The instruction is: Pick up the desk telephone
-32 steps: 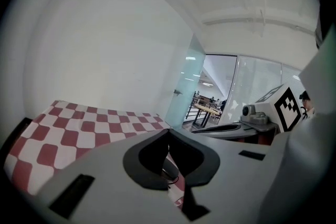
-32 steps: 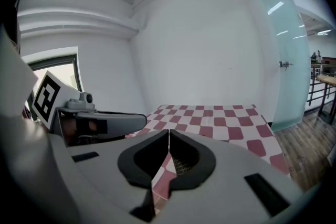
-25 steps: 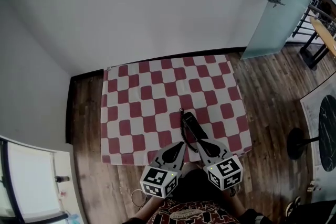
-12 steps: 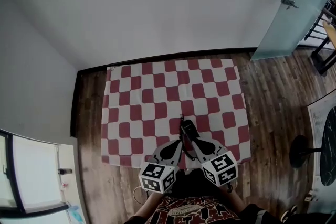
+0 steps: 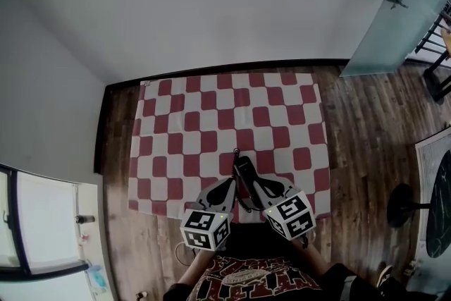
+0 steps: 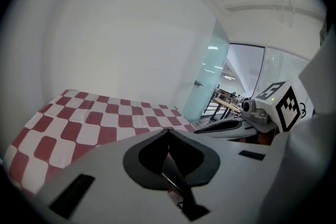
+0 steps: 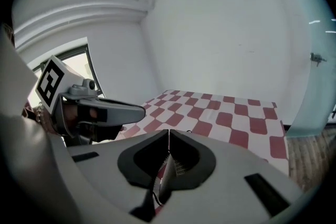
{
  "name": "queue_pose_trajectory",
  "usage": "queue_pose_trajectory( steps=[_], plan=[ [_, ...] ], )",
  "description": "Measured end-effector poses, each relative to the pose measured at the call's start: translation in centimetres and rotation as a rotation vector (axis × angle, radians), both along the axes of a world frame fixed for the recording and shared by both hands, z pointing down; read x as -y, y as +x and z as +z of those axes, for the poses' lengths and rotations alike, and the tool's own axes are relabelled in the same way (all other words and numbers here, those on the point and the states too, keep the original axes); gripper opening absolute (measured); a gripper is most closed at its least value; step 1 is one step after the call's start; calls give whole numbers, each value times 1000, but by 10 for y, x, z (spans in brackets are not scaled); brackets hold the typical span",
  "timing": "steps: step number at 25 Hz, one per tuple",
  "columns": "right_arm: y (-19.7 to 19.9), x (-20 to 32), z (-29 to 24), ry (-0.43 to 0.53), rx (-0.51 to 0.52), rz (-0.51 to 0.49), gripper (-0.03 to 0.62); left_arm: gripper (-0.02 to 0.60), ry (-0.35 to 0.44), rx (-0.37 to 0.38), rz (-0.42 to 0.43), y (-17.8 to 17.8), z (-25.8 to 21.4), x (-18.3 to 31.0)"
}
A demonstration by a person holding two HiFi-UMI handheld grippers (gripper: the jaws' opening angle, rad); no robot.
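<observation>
The black telephone handset (image 5: 244, 170) with its coiled cord lies near the front middle of the red-and-white checkered cloth (image 5: 211, 116). My left gripper (image 5: 230, 182) and right gripper (image 5: 251, 184) converge on the handset's near end, one from each side. In the left gripper view the jaws (image 6: 168, 131) meet at the tips. In the right gripper view the jaws (image 7: 169, 131) also meet, and the handset's grey grille (image 7: 177, 166) and cord show below them through the jaw cut-out. Whether either tip touches the handset I cannot tell.
A white wall rises behind the table. A frosted glass door (image 5: 394, 10) stands at the back right. Wood floor (image 5: 359, 137) surrounds the table, with a black round stand base (image 5: 402, 206) at right, a white cabinet (image 5: 42, 222) at left and a loose cable (image 5: 184, 261) on the floor.
Both grippers have moved a little forward and down over the cloth's front edge, side by side. Their jaws stay shut. The handset stays between the two tips.
</observation>
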State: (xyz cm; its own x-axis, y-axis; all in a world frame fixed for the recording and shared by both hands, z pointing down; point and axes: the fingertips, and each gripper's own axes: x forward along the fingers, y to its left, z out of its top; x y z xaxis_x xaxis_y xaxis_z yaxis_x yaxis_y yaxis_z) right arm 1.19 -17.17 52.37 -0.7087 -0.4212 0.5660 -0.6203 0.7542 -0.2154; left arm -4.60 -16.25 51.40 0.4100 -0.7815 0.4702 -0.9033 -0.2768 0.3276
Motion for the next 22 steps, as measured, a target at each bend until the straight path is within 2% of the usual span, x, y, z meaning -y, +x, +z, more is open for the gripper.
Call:
queue_pose_trajectory(
  steps=[7,12,16,22],
  plan=[
    [13,6,9,-36,10,59,20,8,-29,-28,38,8,9,8],
    [10,13,11,-73,57,131,20,8,-20,-36,108,8,4,18],
    [8,14,22,-94,5,167,20,8,-15,-39,158,5,5,23],
    [-2,14,34,-123,-12,200,20,8,-37,-41,228,-4,9,23]
  ],
)
